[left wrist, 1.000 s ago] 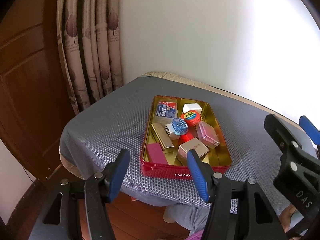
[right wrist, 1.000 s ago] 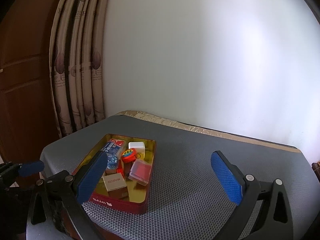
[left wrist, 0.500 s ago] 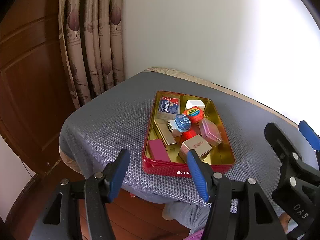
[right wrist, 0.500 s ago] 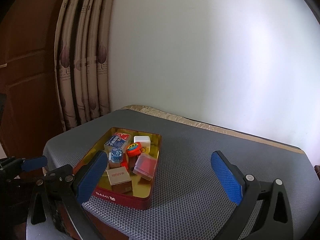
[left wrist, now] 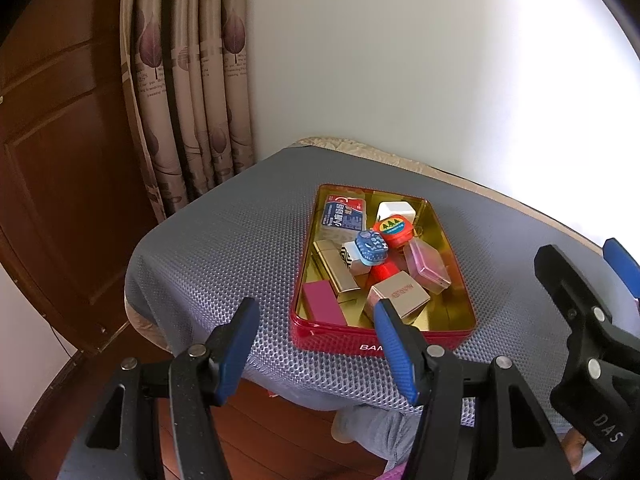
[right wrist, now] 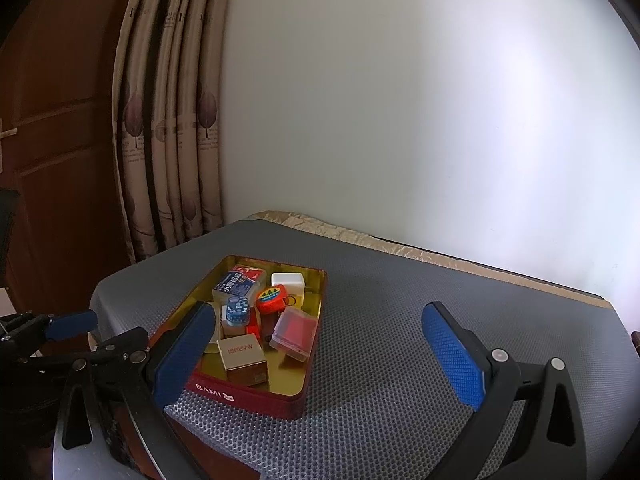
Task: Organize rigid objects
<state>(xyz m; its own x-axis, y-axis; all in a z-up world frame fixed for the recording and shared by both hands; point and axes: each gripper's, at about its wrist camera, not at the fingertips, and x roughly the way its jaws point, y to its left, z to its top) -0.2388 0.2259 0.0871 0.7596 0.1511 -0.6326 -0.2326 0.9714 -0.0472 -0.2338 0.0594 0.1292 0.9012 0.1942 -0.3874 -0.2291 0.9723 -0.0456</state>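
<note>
Hovering before the red tin (left wrist: pixel 400 344), small boxes jumbled inside.
Left gripper (left wrist: pixel 316 350) and right gripper (right wrist: pixel 320 352) jaws gape empty, poised to pick.

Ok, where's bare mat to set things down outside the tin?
Widest free patch: grey mat between red tin and the wall-side edge. A narrower strip lies between the tin and the curtain. Inside the tin is crowded, except its bare gold corner.
</note>
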